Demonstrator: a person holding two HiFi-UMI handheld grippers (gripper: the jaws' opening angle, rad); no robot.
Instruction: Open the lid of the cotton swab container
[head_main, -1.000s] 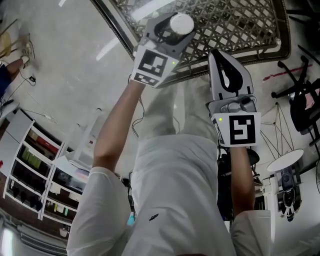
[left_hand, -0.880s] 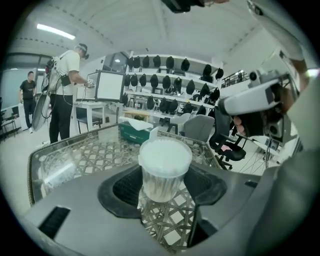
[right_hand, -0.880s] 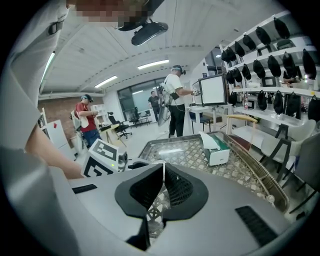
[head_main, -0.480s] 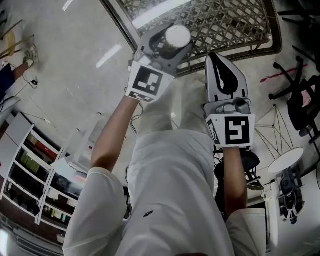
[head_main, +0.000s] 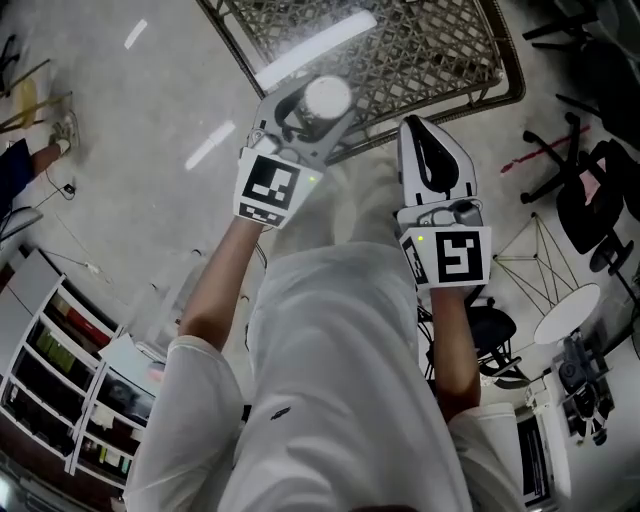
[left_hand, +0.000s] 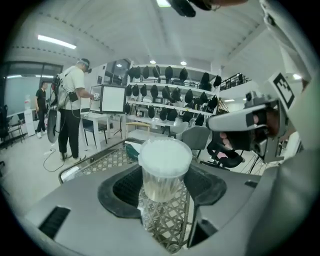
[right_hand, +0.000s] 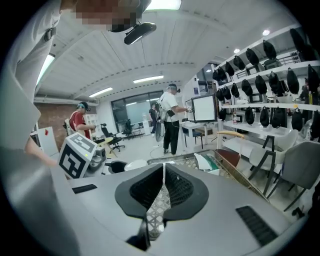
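In the head view the left tool (head_main: 320, 90) grips the cotton swab container (head_main: 328, 98) by its sides, its white lid (head_main: 327, 95) facing the camera, over the edge of the lattice-topped worktop (head_main: 430, 50). The right tool (head_main: 420, 128) is just beside it, pointing the same way. Compared with a second ago both tools have risen and slid toward the lower left of the frame, and the worktop's corner has swung further into sight. The lid is on, as it was then. The left gripper view shows the clear container upright between the dark pads, swabs visible through its wall and the lattice far beneath it. The right gripper view shows that tool's jaws pressed together on nothing, with only a sliver of lattice visible below them.
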